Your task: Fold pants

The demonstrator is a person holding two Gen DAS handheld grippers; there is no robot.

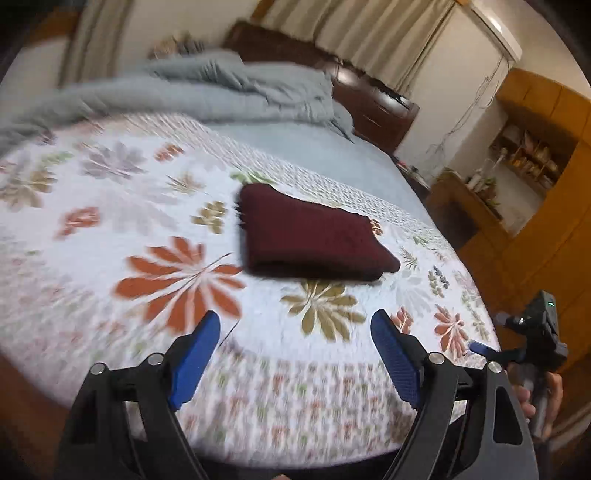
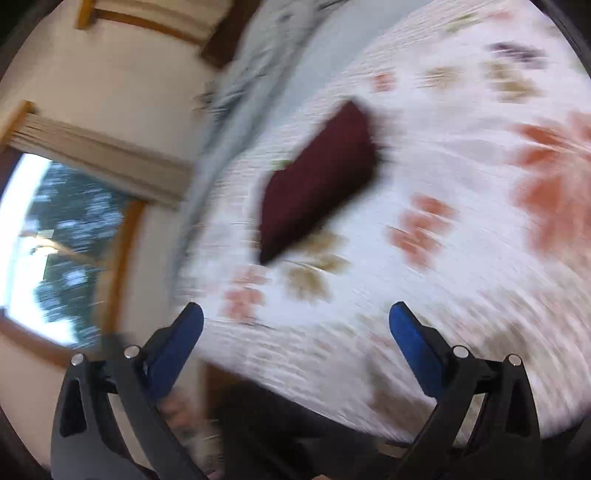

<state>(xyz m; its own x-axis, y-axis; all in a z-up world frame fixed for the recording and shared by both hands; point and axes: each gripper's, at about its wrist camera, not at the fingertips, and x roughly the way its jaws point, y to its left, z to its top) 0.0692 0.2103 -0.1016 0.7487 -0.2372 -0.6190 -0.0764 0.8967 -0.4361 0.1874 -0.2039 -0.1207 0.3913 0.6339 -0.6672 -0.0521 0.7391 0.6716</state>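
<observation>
Pants (image 1: 314, 236): dark maroon, folded into a compact thick bundle, lying flat on the quilt (image 1: 110, 206) at frame centre in the left wrist view. In the right wrist view they sit just above and left of centre, blurred.

Left gripper (image 1: 295, 325): bottom of the left wrist view, blue fingers (image 1: 195, 358) spread wide, nothing between them. It is apart from the pants, over the near part of the quilt.

Right gripper (image 2: 295, 315): bottom of the right wrist view, jaws likewise wide apart and holding nothing, clear of the pants. It also shows at the lower right edge of the left wrist view, held in a hand (image 1: 539, 398).

Quilt: white, printed with orange, olive and purple flowers, covering the bed.

Duvet (image 1: 221, 85): grey-blue, bunched at the upper left of the left wrist view, beyond the quilt.

Headboard (image 1: 369, 99): dark wood, top centre.

Curtains (image 1: 369, 29): beige, top of frame.

Cabinet (image 1: 546, 177): orange-brown wood, right edge, with small items on open shelves.

Window (image 2: 62, 251): left edge of the right wrist view, heavily blurred.
</observation>
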